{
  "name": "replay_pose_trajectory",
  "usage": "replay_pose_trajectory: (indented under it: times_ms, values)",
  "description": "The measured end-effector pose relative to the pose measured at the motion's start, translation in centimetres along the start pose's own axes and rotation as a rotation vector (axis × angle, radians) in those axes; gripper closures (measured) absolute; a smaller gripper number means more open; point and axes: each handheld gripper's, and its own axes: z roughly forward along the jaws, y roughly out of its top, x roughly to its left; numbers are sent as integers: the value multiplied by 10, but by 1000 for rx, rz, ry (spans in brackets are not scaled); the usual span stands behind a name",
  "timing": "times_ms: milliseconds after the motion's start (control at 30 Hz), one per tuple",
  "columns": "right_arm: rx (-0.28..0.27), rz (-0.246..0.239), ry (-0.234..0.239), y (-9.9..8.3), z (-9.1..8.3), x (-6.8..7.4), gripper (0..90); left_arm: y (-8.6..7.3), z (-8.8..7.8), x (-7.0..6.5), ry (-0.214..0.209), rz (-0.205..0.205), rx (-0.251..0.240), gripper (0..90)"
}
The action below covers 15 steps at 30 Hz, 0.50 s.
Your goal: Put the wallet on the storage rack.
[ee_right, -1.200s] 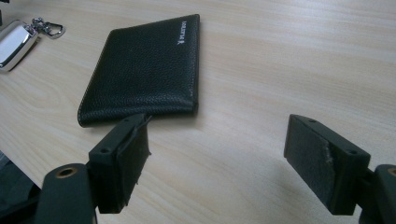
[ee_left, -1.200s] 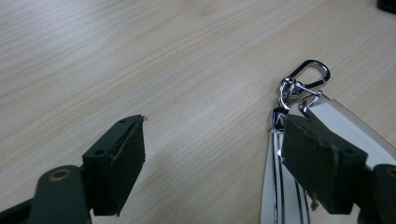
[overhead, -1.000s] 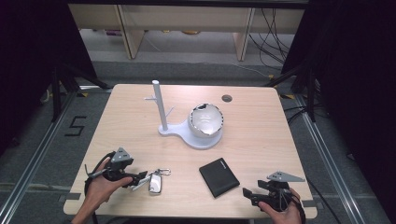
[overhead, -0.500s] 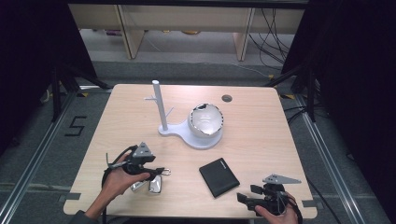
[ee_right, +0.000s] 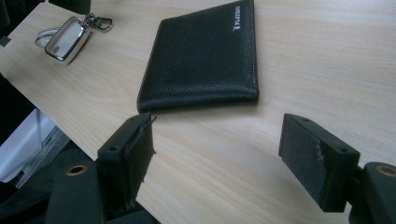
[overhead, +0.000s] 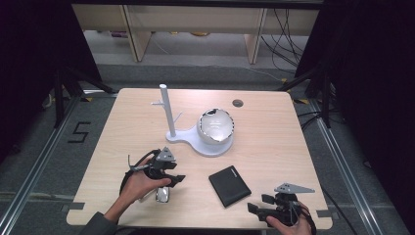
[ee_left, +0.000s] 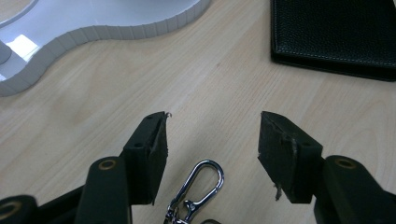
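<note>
Straddling the carabiner clip with the left gripper, jaws wide, empty.
Centre lower before closing (right gripper also gapes, empty, lower frame).

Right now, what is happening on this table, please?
A person holds a gripper in each hand. The left gripper is open over a silver key clip on the wooden table, not closed on it. The right gripper is open near a black wallet. A white stand sits behind them.
</note>
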Motion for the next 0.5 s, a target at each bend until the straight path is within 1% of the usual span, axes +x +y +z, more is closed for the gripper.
replay_pose_trajectory:
  times_ms: [33, 67, 100, 133, 167, 233, 267, 300, 333, 400, 433, 500]
  values:
    - [0, 0, 0, 0, 0, 0, 270, 1, 1, -1, 0, -11, -4, 420]
    - [2, 2, -4, 0, 0, 0, 270, 1, 1, 0, -2, 3, 2, 420]
    - [3, 2, -5, 0, 0, 0, 270, 2, 2, 0, -4, -7, 6, 419]
    - [-5, 2, 9, -1, 1, 0, 270, 3, 4, 0, -7, -5, 2, 418]
    - [-5, 1, 11, -1, 1, 0, 270, 4, 4, 0, -7, -4, 9, 416]
    - [-5, 1, 7, -1, 1, 1, 270, 5, 6, -1, -11, -8, 4, 416]
    - [7, 0, -13, 0, 1, 1, 270, 5, 7, 0, -12, -4, 6, 416]
    - [6, -2, -13, -1, 2, 0, 270, 5, 8, -1, -14, -7, 9, 416]
    - [6, 1, 0, -1, 1, 1, 270, 6, 9, -1, -16, -5, 9, 416]
    - [6, 2, 0, -1, 1, 1, 270, 7, 10, -2, -17, -6, 9, 415]
    - [7, 0, -3, -1, 2, 1, 270, 8, 11, -1, -22, 8, 13, 416]
    - [7, 0, -1, -1, 2, 1, 270, 8, 11, -3, -20, -3, 13, 416]
